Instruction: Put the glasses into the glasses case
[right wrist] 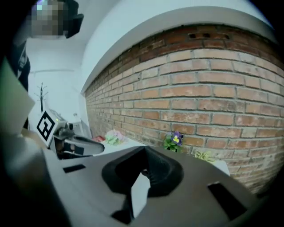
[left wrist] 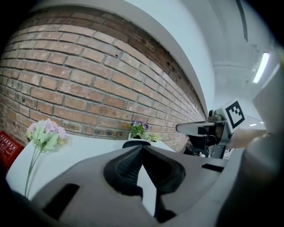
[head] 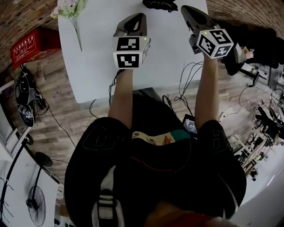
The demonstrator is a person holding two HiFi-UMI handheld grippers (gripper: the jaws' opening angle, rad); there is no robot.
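Observation:
At the far edge of the white table point(head: 93, 66) lies a black object point(head: 160, 5), apparently the glasses case, cut off by the frame's top. In the left gripper view it shows as a dark oval point(left wrist: 136, 143) just past the jaw tips. No glasses show on their own. Both grippers are held up above the table, side by side. My left gripper point(head: 141, 16) is shut with nothing between its jaws point(left wrist: 142, 147). My right gripper point(head: 186, 9) is shut and empty too point(right wrist: 144, 150). Each gripper shows in the other's view: the right one point(left wrist: 199, 128), the left one point(right wrist: 84, 145).
A pale pink bouquet point(head: 71, 11) lies on the table's far left. A small pot of purple flowers point(left wrist: 138, 128) stands by the brick wall. On the floor are a red box point(head: 31, 44), a fan point(head: 35, 199), cables and equipment point(head: 262, 124) to the right.

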